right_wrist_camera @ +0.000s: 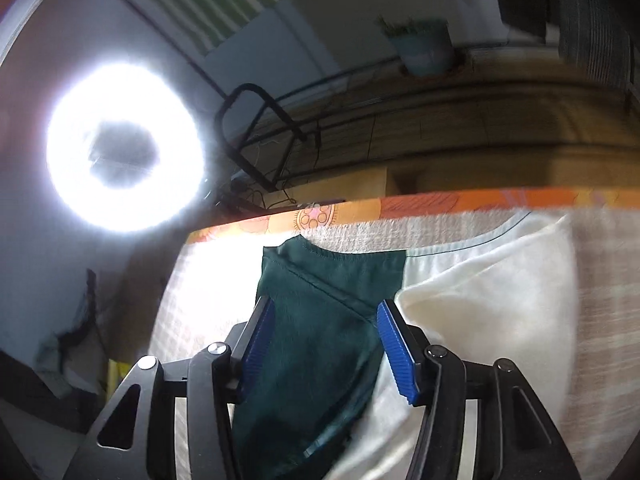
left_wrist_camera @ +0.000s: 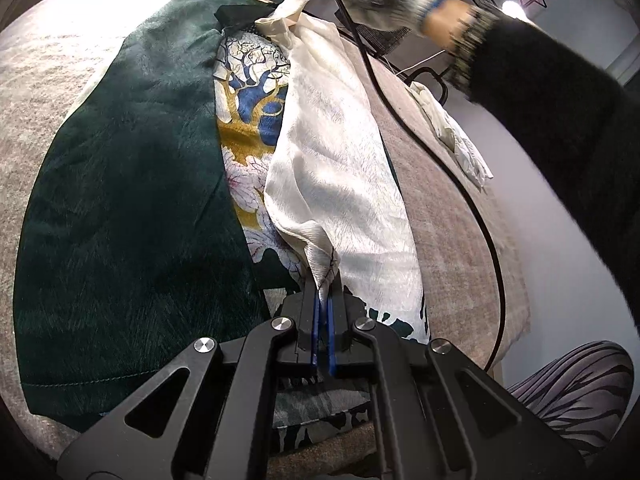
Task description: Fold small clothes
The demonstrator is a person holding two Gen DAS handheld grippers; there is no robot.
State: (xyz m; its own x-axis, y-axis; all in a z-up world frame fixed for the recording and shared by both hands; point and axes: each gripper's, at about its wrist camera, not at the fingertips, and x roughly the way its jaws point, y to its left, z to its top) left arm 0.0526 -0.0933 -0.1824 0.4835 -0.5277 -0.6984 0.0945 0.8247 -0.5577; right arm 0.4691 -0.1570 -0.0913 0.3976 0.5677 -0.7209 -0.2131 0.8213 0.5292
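On the towel-covered bed (left_wrist_camera: 448, 184), folding is barely begun: left gripper (left_wrist_camera: 323, 300) pinches the garment's (left_wrist_camera: 132, 184) pale lining (left_wrist_camera: 340, 168); right gripper (right_wrist_camera: 324, 344) gapes, holding nothing.

Dark green garment (left_wrist_camera: 128, 200) spread flat, its stitched hem (right_wrist_camera: 332, 256) at the far edge, cream cloth (left_wrist_camera: 340, 168) draped in a long crumpled strip over its printed side, one corner pinched, tree-and-flower print (left_wrist_camera: 252, 112) showing between them

A ring light (right_wrist_camera: 124, 146) glows beside a potted plant (right_wrist_camera: 424, 46).
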